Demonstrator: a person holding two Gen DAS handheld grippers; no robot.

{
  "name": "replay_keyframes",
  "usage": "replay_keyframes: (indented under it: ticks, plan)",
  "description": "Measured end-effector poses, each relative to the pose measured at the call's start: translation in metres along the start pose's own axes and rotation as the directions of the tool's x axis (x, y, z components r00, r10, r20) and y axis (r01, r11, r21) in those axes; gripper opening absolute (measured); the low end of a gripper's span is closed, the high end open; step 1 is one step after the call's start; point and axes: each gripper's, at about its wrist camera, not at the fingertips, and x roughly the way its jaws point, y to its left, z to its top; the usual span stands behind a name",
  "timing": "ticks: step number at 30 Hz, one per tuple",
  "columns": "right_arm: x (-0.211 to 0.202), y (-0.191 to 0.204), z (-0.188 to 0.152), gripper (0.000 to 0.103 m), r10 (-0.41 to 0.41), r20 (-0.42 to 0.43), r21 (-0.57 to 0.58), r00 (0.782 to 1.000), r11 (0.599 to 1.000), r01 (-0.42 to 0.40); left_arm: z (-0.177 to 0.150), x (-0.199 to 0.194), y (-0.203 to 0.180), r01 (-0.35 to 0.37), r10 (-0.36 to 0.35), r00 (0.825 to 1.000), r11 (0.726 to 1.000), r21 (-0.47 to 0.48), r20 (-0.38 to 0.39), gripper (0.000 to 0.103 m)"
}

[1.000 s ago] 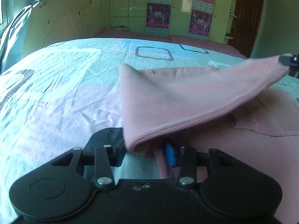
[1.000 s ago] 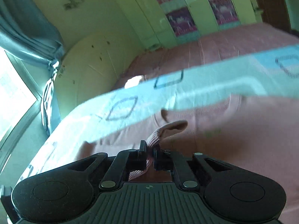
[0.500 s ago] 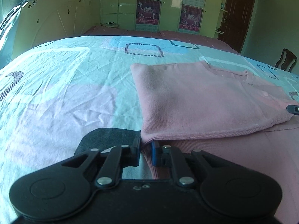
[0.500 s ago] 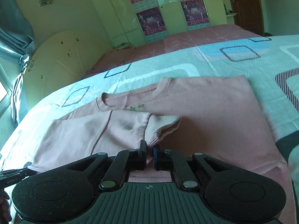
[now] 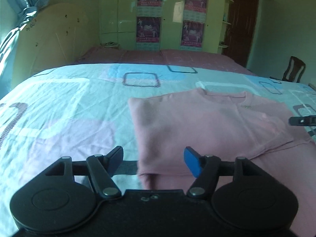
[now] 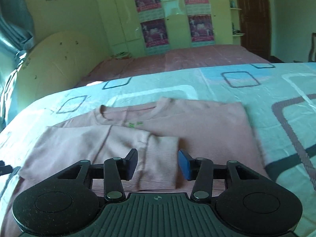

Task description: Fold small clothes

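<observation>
Pink sweater (image 5: 207, 126) lies on patterned bedsheet (image 5: 59, 106); both hand-held grippers (image 5: 153, 159) (image 6: 158, 163) opening, gripping nothing.

green wardrobe (image 5: 169, 13) with posters (image 5: 150, 29) on the far wall, brown door (image 5: 242, 23) right, curtain (image 6: 11, 29) left, chair (image 5: 294, 69) by the bed's (image 5: 59, 102) right edge.

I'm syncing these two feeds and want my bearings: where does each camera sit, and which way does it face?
Left wrist: sits on the left gripper, looking along its opening jaws over the pink sweater on the bedsheet toward the wardrobe; the right gripper's tip pokes in at the right edge.
Right wrist: sits on the right gripper, jaws opening either side of the folded-in sleeve cuff, facing the same wardrobe.
Shared: sweater, bedsheet, postered wardrobe, door.
</observation>
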Motion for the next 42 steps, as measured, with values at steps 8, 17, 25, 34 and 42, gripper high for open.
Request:
replay_keyframes:
  ticks: [8,17,25,34,42]
  plan:
    - [0.026,0.012,-0.004,0.046,-0.03,-0.115,-0.111,0.993,0.994,0.017,-0.002,0.057,-0.017,0.103,-0.097,0.981,0.994,0.029,-0.166,0.069]
    - [0.104,-0.022,0.036,0.046,-0.112,-0.147,-0.089,0.983,0.991,0.099,0.073,0.154,0.031,0.039,-0.047,0.992,0.997,-0.066,-0.121,0.069]
    - [0.089,0.019,0.048,0.046,0.023,-0.074,-0.111,0.997,0.993,-0.031,0.069,0.122,0.004,0.086,-0.087,0.995,0.996,-0.023,-0.042,0.068]
    - [0.109,0.054,0.021,0.046,0.046,-0.14,-0.275,0.989,0.958,-0.083,0.028,0.101,0.008,0.011,-0.012,0.999,1.0,-0.021,-0.052,0.068]
    - [0.077,0.035,0.02,0.046,0.038,-0.09,-0.189,0.995,0.981,-0.054,0.014,0.057,-0.004,-0.019,0.019,1.0,1.0,0.007,0.013,0.068]
